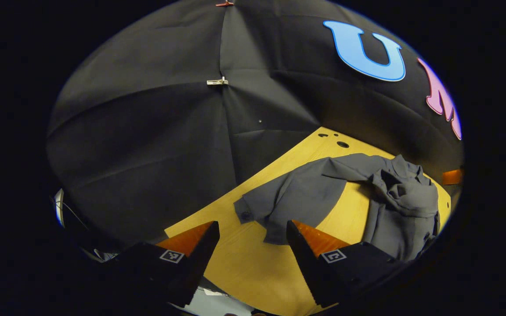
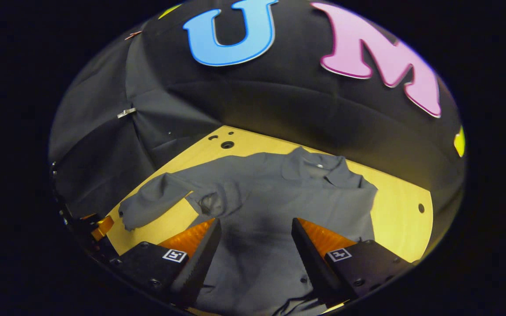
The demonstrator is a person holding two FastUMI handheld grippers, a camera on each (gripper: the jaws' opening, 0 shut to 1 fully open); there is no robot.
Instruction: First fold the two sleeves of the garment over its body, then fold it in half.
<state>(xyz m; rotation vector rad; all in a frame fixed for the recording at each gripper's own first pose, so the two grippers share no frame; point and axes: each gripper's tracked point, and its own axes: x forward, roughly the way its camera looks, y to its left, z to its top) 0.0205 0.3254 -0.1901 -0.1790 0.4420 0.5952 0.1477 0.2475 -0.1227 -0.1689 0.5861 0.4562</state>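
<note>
Left gripper view looks down past the left gripper (image 1: 253, 235), whose fingers are spread wide with nothing between them, hovering over the bare wooden table (image 1: 244, 263). Ahead of it lies the grey shirt (image 1: 393, 206), bunched at the collar, with one long sleeve (image 1: 288, 197) stretched out flat toward the gripper (the cuff lies near the table's edge). Right gripper view has the right gripper (image 2: 255, 232) also gaping and empty, poised above the shirt's body, collar (image 2: 319, 169) toward the booth wall, that sleeve reaching left across the table.
</note>
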